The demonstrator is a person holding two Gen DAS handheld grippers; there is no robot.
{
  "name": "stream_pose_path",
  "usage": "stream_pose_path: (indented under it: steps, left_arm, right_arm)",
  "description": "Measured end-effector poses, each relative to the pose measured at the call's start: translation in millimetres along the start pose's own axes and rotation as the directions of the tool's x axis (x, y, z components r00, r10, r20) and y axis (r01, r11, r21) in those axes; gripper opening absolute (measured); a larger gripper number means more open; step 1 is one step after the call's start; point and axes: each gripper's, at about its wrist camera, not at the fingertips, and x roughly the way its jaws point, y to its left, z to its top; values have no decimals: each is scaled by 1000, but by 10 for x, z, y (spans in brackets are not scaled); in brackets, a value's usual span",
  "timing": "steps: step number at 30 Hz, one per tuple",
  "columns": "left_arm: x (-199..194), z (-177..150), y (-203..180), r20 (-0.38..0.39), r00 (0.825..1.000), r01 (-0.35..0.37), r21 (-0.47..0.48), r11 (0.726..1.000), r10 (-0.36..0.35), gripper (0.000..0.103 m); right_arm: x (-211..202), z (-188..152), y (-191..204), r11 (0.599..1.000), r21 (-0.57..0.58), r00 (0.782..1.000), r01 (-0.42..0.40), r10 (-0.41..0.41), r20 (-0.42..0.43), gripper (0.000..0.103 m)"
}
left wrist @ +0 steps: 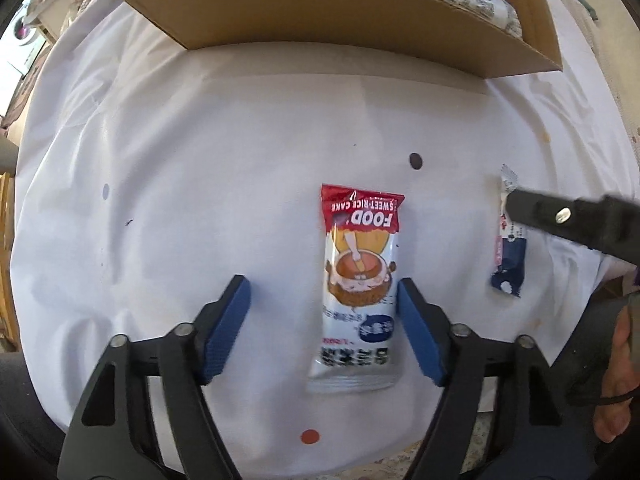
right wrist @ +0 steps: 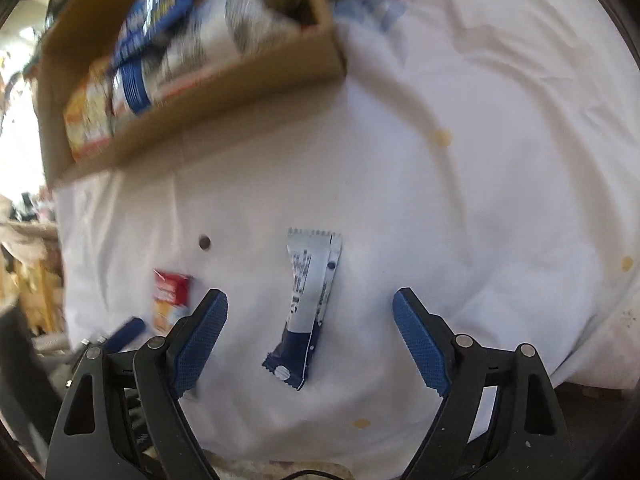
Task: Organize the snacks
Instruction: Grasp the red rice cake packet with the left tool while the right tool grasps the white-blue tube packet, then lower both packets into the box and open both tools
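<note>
A red and white sweet rice cake packet [left wrist: 357, 280] lies flat on the white cloth. My left gripper [left wrist: 323, 292] is open around it, its right pad beside the packet's edge. A silver and navy snack bar [right wrist: 308, 304] lies on the cloth between the open fingers of my right gripper [right wrist: 310, 306], touching neither pad. The bar also shows in the left wrist view [left wrist: 508, 248], partly hidden by the right gripper's finger [left wrist: 560, 216]. The rice cake packet shows at the left of the right wrist view [right wrist: 170, 296].
A cardboard box [left wrist: 304, 16] holding several snack packets stands at the far side of the white-clothed table [left wrist: 160, 160]; it also shows blurred in the right wrist view [right wrist: 132, 148]. The table's near edge runs just below both grippers. A hand [left wrist: 618, 364] holds the right gripper.
</note>
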Motion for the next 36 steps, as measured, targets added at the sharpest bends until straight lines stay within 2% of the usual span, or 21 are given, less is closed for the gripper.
stream_pose_path:
  steps: [5, 8, 10, 12, 13, 14, 16, 18, 21, 26, 29, 31, 34, 36]
  left_arm:
    - [-39, 16, 83, 13, 1000, -20, 12, 1000, 20, 37]
    - [-50, 40, 156, 10, 1000, -9, -2, 1000, 9, 34]
    - [-88, 63, 282, 14, 1000, -19, -2, 1000, 19, 29]
    - [-114, 75, 320, 22, 999, -29, 1, 1000, 29, 28]
    - [-127, 85, 323, 22, 999, -29, -1, 1000, 29, 28]
    - [-142, 92, 364, 27, 999, -28, -7, 1000, 28, 28]
    - [-162, 78, 372, 63, 997, -47, -33, 998, 49, 28]
    - [-163, 82, 365, 78, 996, -38, -54, 998, 42, 28]
    - [-163, 90, 341, 111, 993, -29, -73, 997, 37, 28]
    - [-197, 94, 416, 163, 986, -33, -98, 995, 48, 28]
    - [-419, 153, 580, 254, 967, 7, -158, 987, 34, 28]
    - [-611, 192, 625, 320, 947, 43, -162, 986, 11, 28]
    - [-945, 238, 564, 398, 917, 49, -147, 988, 13, 28]
    - [-1075, 294, 614, 417, 909, 58, -154, 986, 11, 28]
  right_arm:
    - [100, -26, 174, 989, -99, 994, 106, -107, -7, 86]
    - [137, -44, 226, 981, -130, 989, 142, -145, -11, 84]
    - [146, -66, 264, 970, -161, 983, 181, -183, -1, 74]
    - [144, -94, 308, 955, -195, 975, 222, -223, 16, 48]
    - [127, -103, 325, 945, -215, 969, 247, -247, 30, 20]
    - [102, -104, 326, 944, -216, 968, 249, -246, 42, 17]
    - [-47, -91, 361, 966, -199, 984, 168, -153, 86, 17]
    - [-238, -100, 412, 971, -205, 985, 118, -88, 150, 17]
    - [-514, -127, 458, 978, -207, 972, 33, 17, 233, 17]
    - [-694, -104, 491, 978, -200, 952, -59, 115, 284, 17]
    - [-751, -75, 569, 970, -188, 935, -152, 203, 290, 17]
    - [-800, -22, 701, 957, -219, 917, -189, 251, 308, 17]
    - [-912, 7, 832, 937, -281, 888, -208, 301, 347, 17]
    - [-931, 96, 851, 931, -292, 877, -218, 318, 360, 17]
